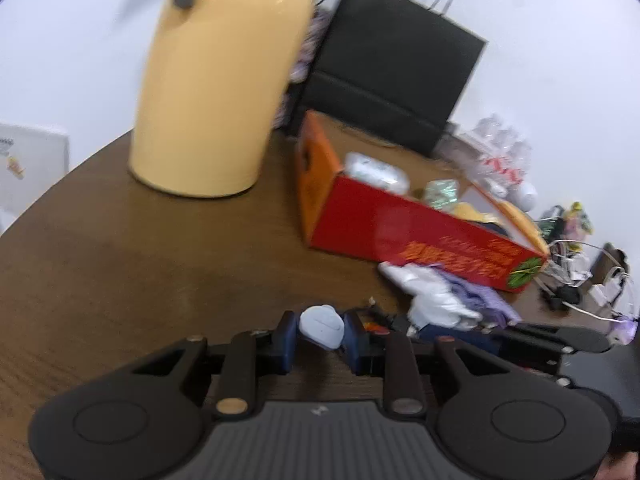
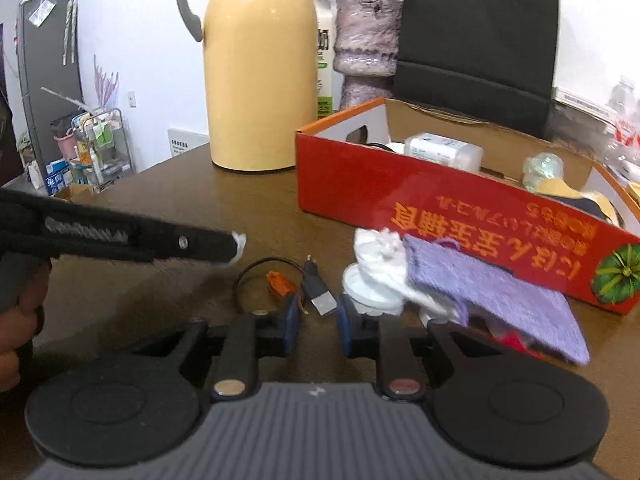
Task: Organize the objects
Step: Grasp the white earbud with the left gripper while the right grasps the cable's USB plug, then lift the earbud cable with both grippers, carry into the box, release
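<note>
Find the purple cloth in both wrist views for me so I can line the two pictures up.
Left wrist: the purple cloth lies lower right, partly under white crumpled material, just below the red box.
Right wrist: the cloth lies right of centre, in front of the box's long side.
Shared landmark: the red box, with the yellow thermos to its left.

Bright, motion-blurred, fisheye-bent edges, glare on jug

The dark wood tabletop carries a yellow thermos jug, an open red cardboard box, a black paper bag, a looped black cable, a purple cloth and crumpled white material.
</note>
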A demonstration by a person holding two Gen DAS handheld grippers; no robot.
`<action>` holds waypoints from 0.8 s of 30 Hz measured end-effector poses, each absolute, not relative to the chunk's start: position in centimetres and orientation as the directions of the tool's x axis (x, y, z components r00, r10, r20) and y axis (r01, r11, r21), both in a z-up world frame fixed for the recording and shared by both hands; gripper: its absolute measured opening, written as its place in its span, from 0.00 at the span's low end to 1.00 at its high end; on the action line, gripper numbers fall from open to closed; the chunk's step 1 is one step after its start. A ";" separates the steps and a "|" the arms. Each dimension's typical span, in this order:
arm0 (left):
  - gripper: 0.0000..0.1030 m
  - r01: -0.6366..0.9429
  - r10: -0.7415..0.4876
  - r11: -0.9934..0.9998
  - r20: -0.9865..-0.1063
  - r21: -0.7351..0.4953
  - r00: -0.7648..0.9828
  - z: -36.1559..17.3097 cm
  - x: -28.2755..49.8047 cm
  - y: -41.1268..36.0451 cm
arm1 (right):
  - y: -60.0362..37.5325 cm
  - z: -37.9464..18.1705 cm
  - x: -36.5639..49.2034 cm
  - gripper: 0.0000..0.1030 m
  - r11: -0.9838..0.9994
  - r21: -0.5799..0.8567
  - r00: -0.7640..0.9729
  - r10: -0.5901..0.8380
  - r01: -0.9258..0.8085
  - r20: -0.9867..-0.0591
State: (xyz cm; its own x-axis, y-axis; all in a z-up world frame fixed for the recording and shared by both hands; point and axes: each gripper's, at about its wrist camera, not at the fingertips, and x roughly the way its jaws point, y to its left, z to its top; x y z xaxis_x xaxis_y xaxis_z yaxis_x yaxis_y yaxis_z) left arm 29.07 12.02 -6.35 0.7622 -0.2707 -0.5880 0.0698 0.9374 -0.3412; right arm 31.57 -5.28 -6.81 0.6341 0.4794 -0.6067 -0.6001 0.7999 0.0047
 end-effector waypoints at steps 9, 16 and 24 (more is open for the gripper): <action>0.23 0.011 -0.240 0.926 -0.566 -0.376 0.788 -6.2 28.8 13.7 | -4.5 -6.0 33.8 0.53 0.758 0.126 0.572 0.580 -0.640 -0.580; 0.23 0.007 -0.232 0.930 -0.571 -0.368 0.787 -6.2 29.0 13.7 | -3.7 -7.0 34.1 0.22 0.805 0.076 0.607 0.501 -0.588 -0.617; 0.23 -0.016 -0.176 0.945 -0.548 -0.327 0.818 -5.4 27.7 13.8 | -3.5 -6.0 32.1 0.13 0.801 0.027 0.632 0.493 -0.598 -0.598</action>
